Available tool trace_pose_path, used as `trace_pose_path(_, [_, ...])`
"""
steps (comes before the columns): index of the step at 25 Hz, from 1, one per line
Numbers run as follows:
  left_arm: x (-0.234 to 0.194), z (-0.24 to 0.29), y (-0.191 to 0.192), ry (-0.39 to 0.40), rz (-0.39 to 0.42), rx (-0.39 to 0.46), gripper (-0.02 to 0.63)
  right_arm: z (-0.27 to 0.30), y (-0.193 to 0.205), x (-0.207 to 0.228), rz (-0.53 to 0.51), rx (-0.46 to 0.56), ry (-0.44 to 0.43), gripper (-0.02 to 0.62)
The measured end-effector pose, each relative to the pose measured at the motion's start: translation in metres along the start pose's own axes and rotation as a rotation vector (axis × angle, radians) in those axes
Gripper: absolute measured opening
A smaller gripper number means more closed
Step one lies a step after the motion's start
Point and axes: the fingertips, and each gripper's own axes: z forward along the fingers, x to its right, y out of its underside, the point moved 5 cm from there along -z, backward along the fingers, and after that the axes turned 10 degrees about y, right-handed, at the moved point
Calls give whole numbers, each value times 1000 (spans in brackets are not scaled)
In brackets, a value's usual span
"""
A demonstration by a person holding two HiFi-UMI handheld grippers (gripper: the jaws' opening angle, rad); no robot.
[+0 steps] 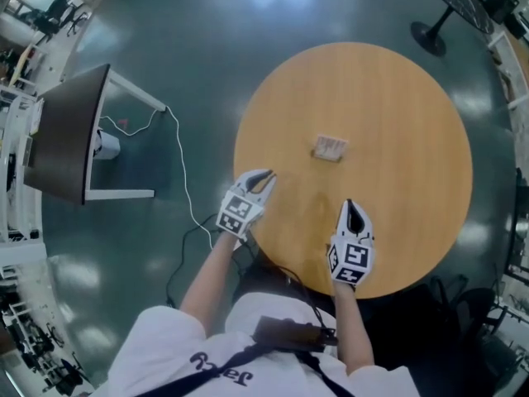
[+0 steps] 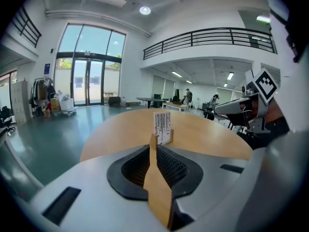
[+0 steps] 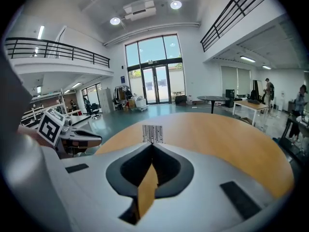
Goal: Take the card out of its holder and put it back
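I am holding both grippers low over the near edge of the desk (image 1: pixel 397 139), each pointing forward and slightly down. My left gripper (image 2: pixel 154 138) is standing open only by a thin slit, with nothing in it but a strip of desk showing through. My right gripper (image 3: pixel 152 145) is sitting with its tips pressed together, also empty. In the head view the two are flanking my body, the left one at the desk's rim and the right one a little further in.

Beyond them the bare wood is stretching toward the middle of the desk, where the card (image 2: pixel 162 124) is standing upright in its holder (image 1: pixel 329 154), well apart from both grippers. It is lying ahead and to the right of my left gripper, and ahead and slightly to the left of my right one. Its long edge is running across my line of sight, so its striped face is turning toward me. The left gripper seems marginally nearer, though the difference looks small. Either gripper would need to be opened wider before closing on the card's top edge.
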Motion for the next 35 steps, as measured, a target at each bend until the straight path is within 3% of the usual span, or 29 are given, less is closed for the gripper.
trace_pose_path(5, [-25, 14, 6, 41, 9, -28, 37, 10, 7, -8, -44, -13, -37, 18])
trace_pose_path(15, [-61, 49, -14, 151, 75, -49, 168, 28, 20, 9, -9, -73, 16, 18])
trace_pose_path(19, [-58, 74, -26, 256, 101, -32, 205, 37, 23, 17, 22, -86, 41, 18])
trace_pose_path(25, [-37, 104, -51, 431, 165, 9, 209, 44, 26, 28, 37, -102, 66, 18])
trace_pose_path(35, [-15, 144, -73, 608, 179, 37, 207, 54, 17, 26, 20, -116, 30, 18])
